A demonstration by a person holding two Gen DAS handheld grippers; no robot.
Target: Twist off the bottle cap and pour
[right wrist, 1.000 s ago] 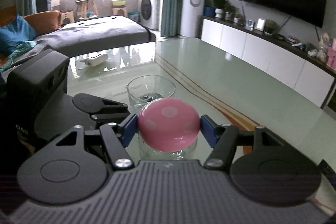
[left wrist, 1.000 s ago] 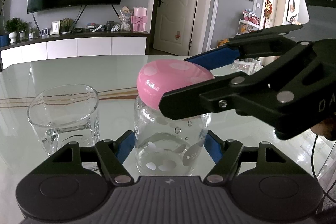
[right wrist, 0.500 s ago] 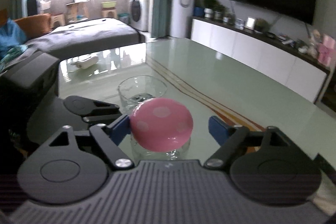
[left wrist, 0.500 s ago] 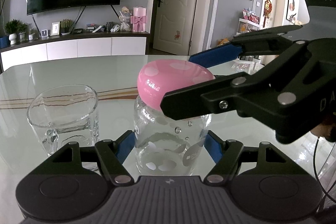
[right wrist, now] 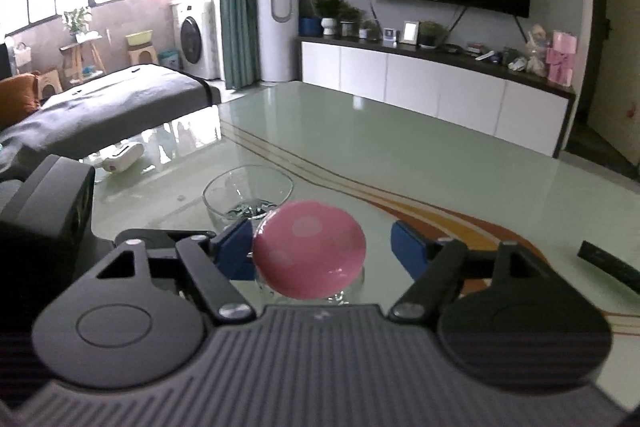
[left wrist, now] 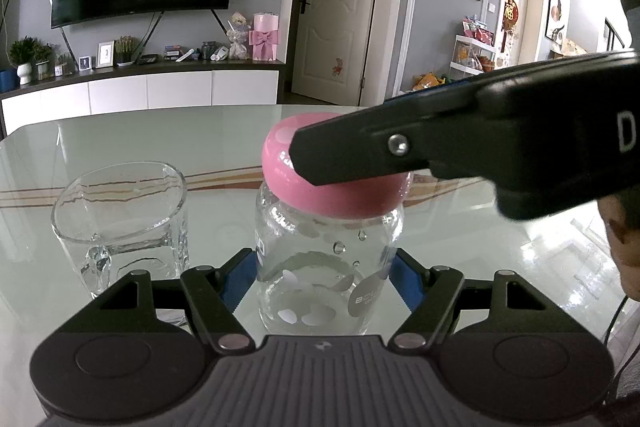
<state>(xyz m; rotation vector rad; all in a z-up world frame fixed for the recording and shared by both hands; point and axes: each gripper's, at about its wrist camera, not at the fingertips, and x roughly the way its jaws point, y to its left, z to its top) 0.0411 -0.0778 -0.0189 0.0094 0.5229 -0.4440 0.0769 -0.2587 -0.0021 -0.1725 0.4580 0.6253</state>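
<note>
**Cap grip half-made over a clamped bottle**

Glossy pale-green glass tabletop (left wrist: pixel 132 143) fills both views, a living room with a wall television behind it.

The left gripper (left wrist: pixel 323 277) is pinched onto the lower body of the clear glass bottle with white dots (left wrist: pixel 320 267), its blue pads pressed against both sides. The bottle stands upright on the table. The right gripper (right wrist: pixel 322 249) straddles the domed pink cap with pale spots (right wrist: pixel 309 247); its jaws are closing, the left blue pad touching the cap, the right pad apart from it with a visible gap. The cap sits on the bottle's neck, so unscrewing looks unfinished.

Risks, as a judgement: if the right gripper closes off-centre, the one-sided push could tip the bottle in the left gripper's hold or let the smooth rounded cap slip out. A twist begun before both pads bite would probably skid. The clear drinking glass (left wrist: pixel 120 215) stands just beside the bottle, near enough that a jolt could knock it.

The left wrist view shows the bottle's body, droplets on its inner wall and the left pads' contact, but the right gripper's black finger hides how the cap is held. The right wrist view shows the pad gap from above and a dark flat object (right wrist: pixel 608 265) at the table's right edge, but almost nothing of the bottle's body.
</note>
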